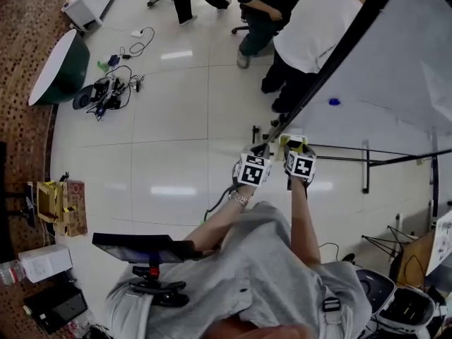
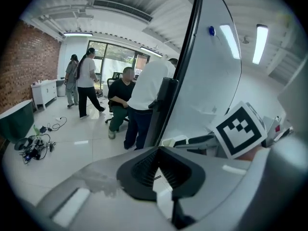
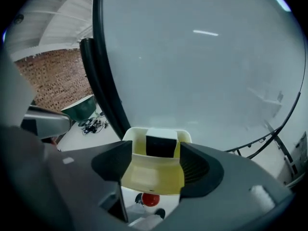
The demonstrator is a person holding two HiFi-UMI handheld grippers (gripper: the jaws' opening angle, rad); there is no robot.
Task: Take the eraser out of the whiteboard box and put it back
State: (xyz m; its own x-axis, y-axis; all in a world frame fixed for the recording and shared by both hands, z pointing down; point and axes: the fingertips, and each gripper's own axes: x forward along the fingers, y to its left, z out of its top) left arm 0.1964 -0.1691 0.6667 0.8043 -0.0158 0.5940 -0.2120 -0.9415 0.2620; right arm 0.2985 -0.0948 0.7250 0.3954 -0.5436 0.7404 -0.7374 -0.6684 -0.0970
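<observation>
Both arms reach forward and tilt down at the whiteboard's [image 3: 202,71] lower corner, the right claw [image 3: 156,151] spread wide either side of the box [image 3: 151,177] at its bottom edge, the eraser [image 3: 161,147] standing inside, while the left claw [image 2: 159,151] hangs alongside, clenched and empty.

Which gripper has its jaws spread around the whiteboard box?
The right gripper: its jaws stand apart, flanking the cream box that holds the dark eraser. The left gripper has its jaws together.
</observation>
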